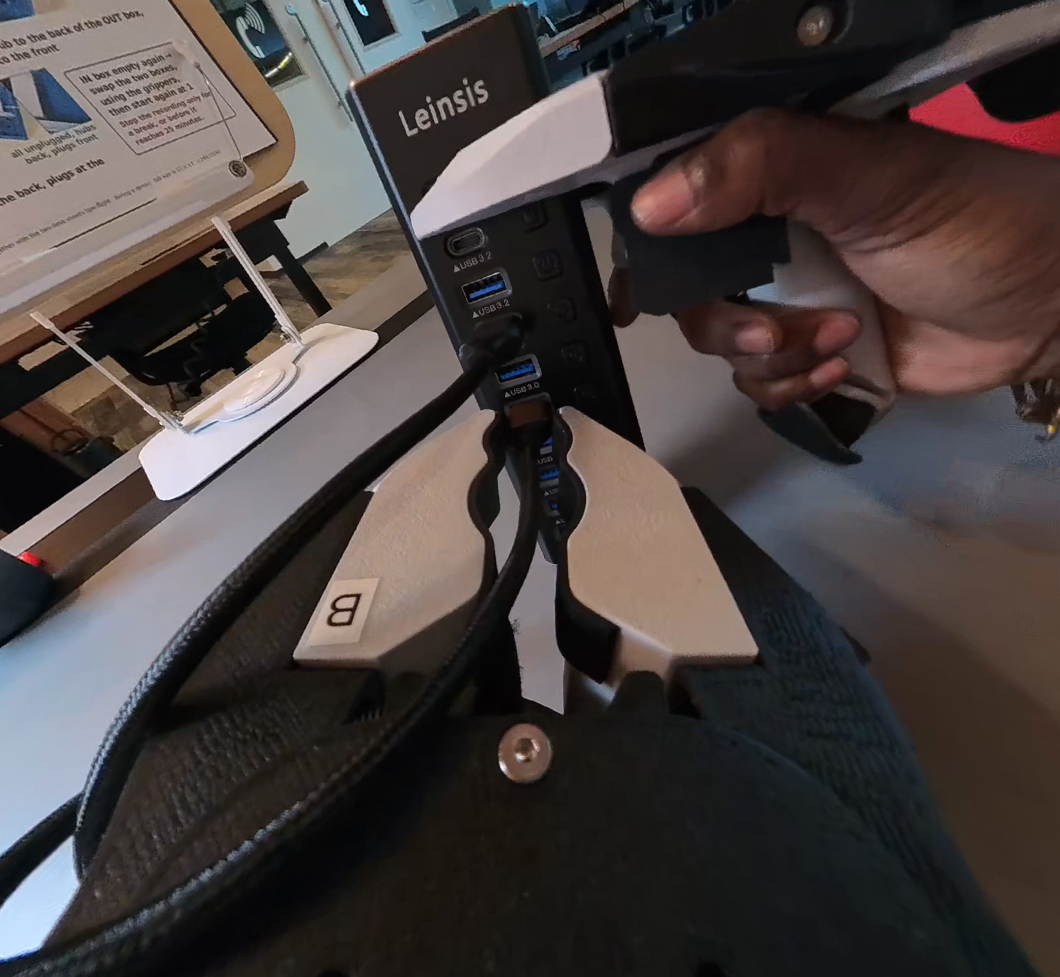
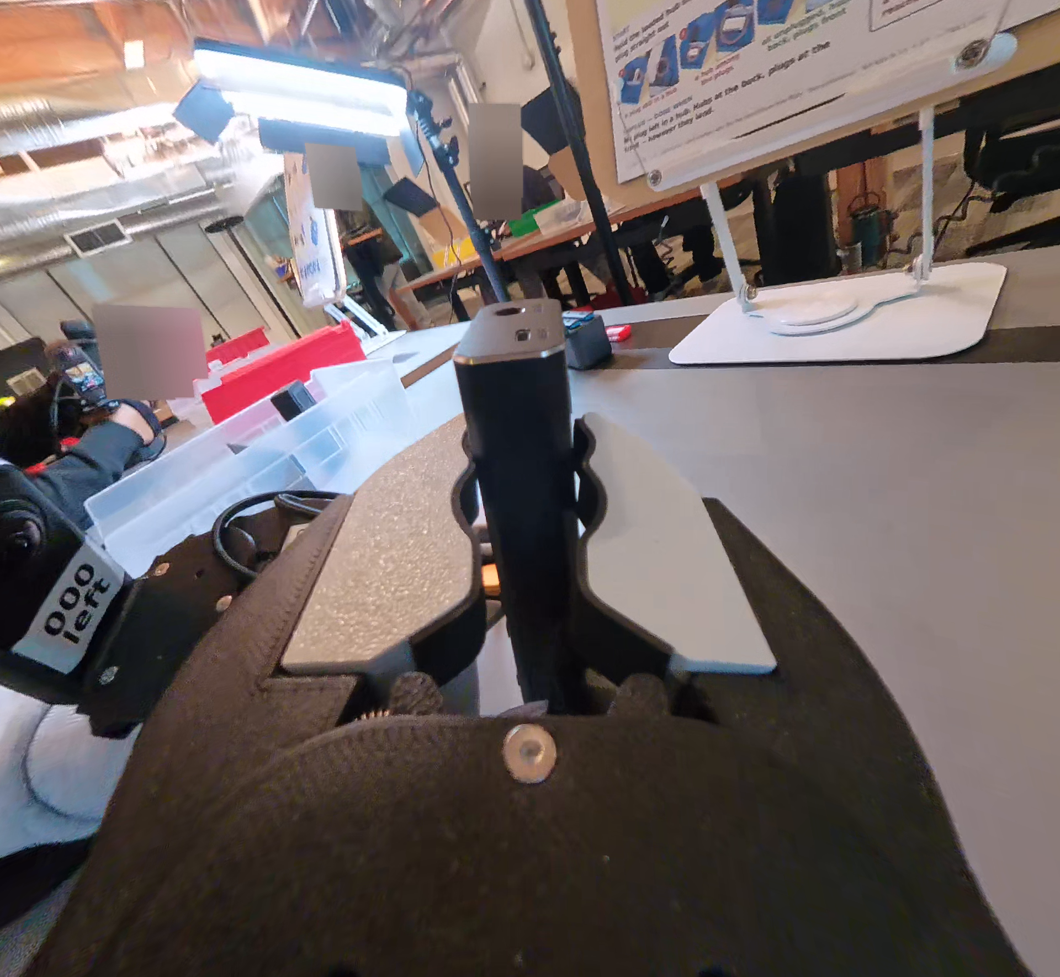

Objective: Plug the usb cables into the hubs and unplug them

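A tall black USB hub [image 1: 459,106] stands upright over the grey table. My right gripper [image 2: 522,433] is shut on the hub [image 2: 510,376], and one of its fingers [image 1: 516,169] lies across the hub's front in the left wrist view. My left gripper [image 1: 529,422] is shut on a copper-coloured USB plug [image 1: 525,413] at a port low on the hub; I cannot tell how deep the plug sits. Its black braided cable [image 1: 505,594] runs back between the fingers. A second black plug [image 1: 496,333] sits in a port higher up, and its cable [image 1: 344,490] loops left.
A white document stand [image 1: 258,404] holding an instruction sheet stands at the back of the table, and it also shows in the right wrist view [image 2: 831,318]. A clear plastic bin [image 2: 258,450] and a red box [image 2: 281,370] lie to the left. A small dark box [image 2: 585,341] sits behind the hub. The gap from one gripper's tips to the other's is roughly 6 cm.
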A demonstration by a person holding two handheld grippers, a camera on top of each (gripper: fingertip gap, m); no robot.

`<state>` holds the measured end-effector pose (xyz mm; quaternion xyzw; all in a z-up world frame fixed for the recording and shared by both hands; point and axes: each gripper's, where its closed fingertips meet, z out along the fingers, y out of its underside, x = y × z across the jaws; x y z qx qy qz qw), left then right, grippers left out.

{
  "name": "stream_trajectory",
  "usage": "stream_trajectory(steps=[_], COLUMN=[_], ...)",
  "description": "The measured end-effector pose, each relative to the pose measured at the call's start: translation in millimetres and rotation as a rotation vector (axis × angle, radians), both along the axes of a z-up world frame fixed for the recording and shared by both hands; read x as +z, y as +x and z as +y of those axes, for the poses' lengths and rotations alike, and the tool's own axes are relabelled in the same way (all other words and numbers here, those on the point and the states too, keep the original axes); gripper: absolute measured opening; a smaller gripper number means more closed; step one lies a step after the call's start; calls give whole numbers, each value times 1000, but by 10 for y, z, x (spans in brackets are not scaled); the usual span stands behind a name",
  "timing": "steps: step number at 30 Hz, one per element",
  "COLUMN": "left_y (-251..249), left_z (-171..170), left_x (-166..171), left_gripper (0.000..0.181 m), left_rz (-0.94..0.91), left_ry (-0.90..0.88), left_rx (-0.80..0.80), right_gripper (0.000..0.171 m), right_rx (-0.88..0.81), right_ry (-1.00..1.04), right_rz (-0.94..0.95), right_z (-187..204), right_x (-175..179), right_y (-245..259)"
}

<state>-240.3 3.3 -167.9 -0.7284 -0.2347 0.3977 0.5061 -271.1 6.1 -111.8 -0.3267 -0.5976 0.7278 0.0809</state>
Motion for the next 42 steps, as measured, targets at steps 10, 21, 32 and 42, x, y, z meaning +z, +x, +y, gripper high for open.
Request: stream_trajectory(steps=[10,21,32,42], left_y=[6,103,94,89], left_z=[-7,-9,-20,-47], left_x=[-6,339,321,336], left_gripper=[16,15,17,17], left_rz=[0,120,110,179], left_ry=[1,32,-51,-55], left_rx=[1,-12,-93,-32], right_gripper=[51,28,29,27], right_rx=[213,213,248,212], right_ry=[353,20,-37,-83], right_rz=[-41,-81,-124,-163], right_z=[-31,-78,-104,-108], right_x=[-487,-237,-234,-247], right_y=[234,274,280,208])
